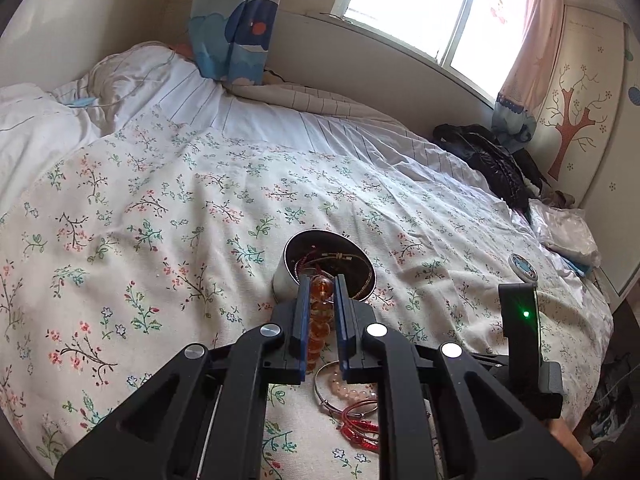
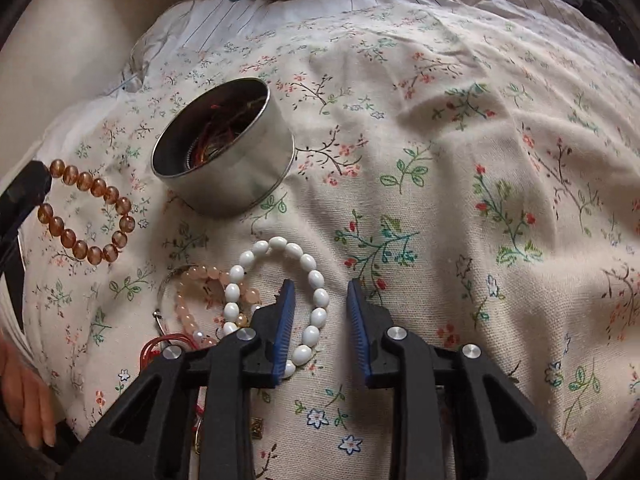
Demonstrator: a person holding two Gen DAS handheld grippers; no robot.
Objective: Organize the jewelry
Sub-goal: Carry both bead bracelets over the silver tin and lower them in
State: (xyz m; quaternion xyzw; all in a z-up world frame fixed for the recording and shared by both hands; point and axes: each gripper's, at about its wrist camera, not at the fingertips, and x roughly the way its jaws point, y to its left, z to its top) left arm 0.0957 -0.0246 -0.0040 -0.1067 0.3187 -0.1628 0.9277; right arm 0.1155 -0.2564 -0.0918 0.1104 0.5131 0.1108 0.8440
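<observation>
The left gripper [image 1: 323, 280] had its jaws closed on an amber bead bracelet [image 2: 86, 210], which hung in a loop from them just beside the open round metal tin [image 2: 224, 152]; in the left wrist view the beads sat squeezed between the blue pads [image 1: 304, 320], right in front of the tin's mouth. The tin stood on the flowered bedspread [image 2: 440, 160] and already held a tangle of red cords and thin gold-coloured chains. The right gripper [image 2: 320, 288] pointed down at the bed with its jaws standing apart and gripping nothing; a white bead bracelet [image 2: 316, 280] lay flat on the bedspread under them, with 1 side of its loop passing between the jaws and the rest curving out to the left. Touching that bracelet on its left lay a pink bead bracelet [image 2: 192, 300], a thin silver bangle [image 2: 168, 280] and some red cord pieces [image 2: 168, 340], all heaped together. A hand [image 2: 28, 400] rested at the left edge of the right wrist view. Further off on the bed, a small round lid [image 1: 523, 267] lay near a black jacket [image 1: 492, 164] under the window [image 1: 420, 8].
</observation>
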